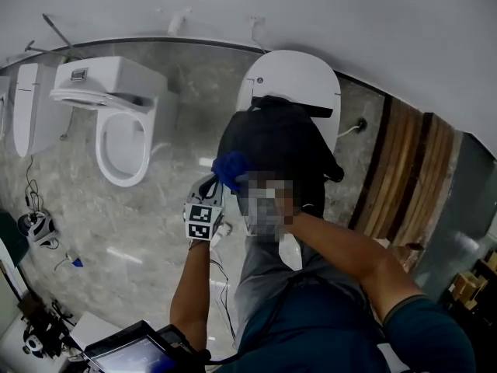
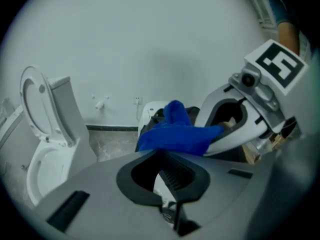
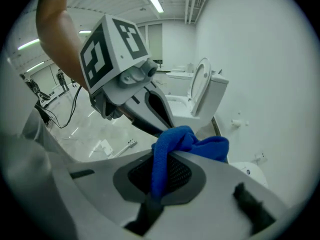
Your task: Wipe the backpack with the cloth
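A white wall point(image 1: 311, 14) meets a grey marble floor point(image 1: 116, 224). Two white toilets stand against it, one open point(image 1: 116, 123), one shut point(image 1: 299, 80). Wood panelling point(image 1: 404, 169) lies right; cables point(image 1: 35, 228) left. Strip lights point(image 3: 155, 3) line the ceiling.

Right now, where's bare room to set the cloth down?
Free: grey floor between the open toilet and the left gripper; a narrow strip of it between the backpack and the wood panel. Crowded: the closed toilet is mostly taken by the backpack, cables clutter the floor's left edge, a screen sits bottom left.
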`<state>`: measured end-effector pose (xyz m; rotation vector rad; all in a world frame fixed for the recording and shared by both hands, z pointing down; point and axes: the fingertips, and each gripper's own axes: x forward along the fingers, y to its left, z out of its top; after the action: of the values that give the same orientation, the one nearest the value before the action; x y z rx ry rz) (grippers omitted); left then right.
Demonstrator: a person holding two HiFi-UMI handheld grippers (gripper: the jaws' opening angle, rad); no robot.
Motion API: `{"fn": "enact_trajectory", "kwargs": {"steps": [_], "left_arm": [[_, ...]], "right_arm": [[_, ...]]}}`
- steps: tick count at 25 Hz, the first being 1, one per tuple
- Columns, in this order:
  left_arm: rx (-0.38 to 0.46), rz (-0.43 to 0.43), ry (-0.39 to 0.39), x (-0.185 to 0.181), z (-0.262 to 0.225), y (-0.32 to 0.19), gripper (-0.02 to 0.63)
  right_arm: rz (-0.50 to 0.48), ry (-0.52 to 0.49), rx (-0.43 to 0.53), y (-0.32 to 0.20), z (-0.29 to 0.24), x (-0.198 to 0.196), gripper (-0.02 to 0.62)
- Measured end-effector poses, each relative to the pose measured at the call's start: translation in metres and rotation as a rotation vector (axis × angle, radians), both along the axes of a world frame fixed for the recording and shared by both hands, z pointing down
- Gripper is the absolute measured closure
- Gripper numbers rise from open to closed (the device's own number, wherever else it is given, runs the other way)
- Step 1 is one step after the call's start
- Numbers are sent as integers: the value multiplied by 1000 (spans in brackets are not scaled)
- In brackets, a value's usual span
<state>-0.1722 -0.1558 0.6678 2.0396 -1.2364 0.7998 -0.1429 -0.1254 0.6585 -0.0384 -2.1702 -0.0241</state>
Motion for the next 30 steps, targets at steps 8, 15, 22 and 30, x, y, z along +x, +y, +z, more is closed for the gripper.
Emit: {"fn": "enact_trajectory", "kwargs": {"steps": [8, 15, 22, 30], "left_arm": [[-100, 61, 91, 72, 12, 89, 588], [-73, 223, 176, 158, -13, 108, 588], [-99, 356, 218, 225, -2, 123, 588], [-180, 247, 121, 148, 28, 163, 588]], "right_arm": [[57, 80, -52, 26, 12, 87, 584], [218, 178, -43, 16, 15, 195, 584], [307, 298, -103, 48, 33, 269, 584], [176, 179, -225, 110, 39, 169, 583]]}}
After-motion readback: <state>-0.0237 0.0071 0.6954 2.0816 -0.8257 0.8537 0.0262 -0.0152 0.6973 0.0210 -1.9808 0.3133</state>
